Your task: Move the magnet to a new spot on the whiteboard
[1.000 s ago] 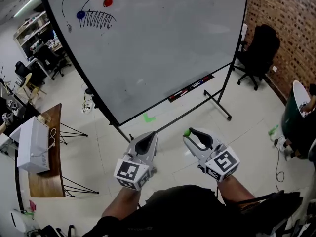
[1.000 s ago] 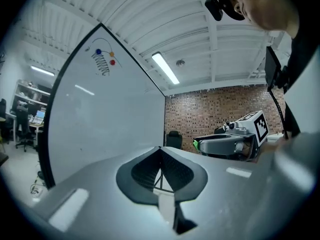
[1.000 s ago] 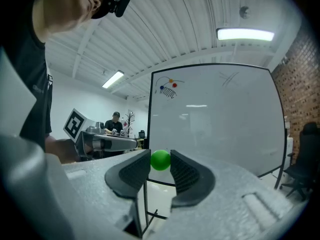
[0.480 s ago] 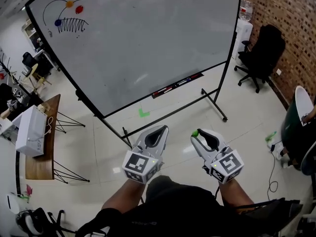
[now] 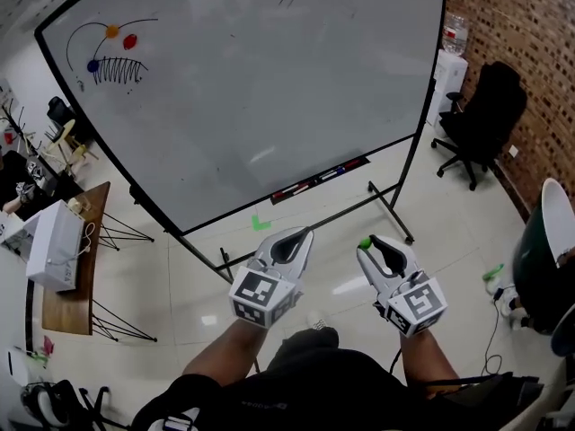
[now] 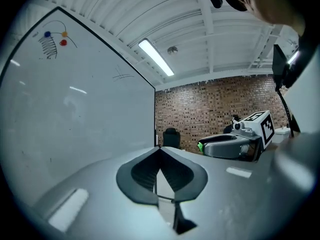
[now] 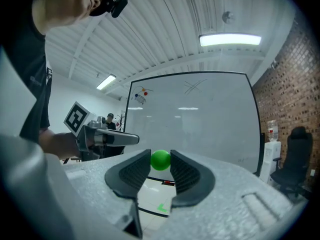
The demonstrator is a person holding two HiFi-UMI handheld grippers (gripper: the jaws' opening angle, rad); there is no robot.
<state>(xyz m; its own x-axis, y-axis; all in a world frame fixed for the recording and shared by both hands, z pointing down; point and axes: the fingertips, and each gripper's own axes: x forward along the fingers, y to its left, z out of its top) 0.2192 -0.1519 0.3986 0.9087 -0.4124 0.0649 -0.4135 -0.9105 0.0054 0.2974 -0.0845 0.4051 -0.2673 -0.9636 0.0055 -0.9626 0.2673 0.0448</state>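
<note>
A big whiteboard [image 5: 269, 88] on a rolling stand fills the upper head view. Near its top left sit an orange magnet [image 5: 111, 31], a red magnet [image 5: 130, 40] and a blue magnet [image 5: 92, 65] among black scribbles. A green round magnet [image 7: 160, 160] is pinched between the tips of my right gripper [image 5: 369, 246], which is shut on it; it also shows in the head view as the green magnet [image 5: 365, 242]. My left gripper [image 5: 289, 238] is beside it, jaws closed together and empty. Both grippers hover well below the board, above the floor.
A marker tray [image 5: 319, 178] runs along the board's lower edge. A black office chair [image 5: 485, 119] stands by the brick wall at right. A wooden table [image 5: 72, 277] with a white box is at left. Green tape [image 5: 260, 224] marks the floor.
The view has shifted so the board sits more centred and the drawing has moved down and left. Both grippers drifted slightly right and up. The green magnet stays held.
</note>
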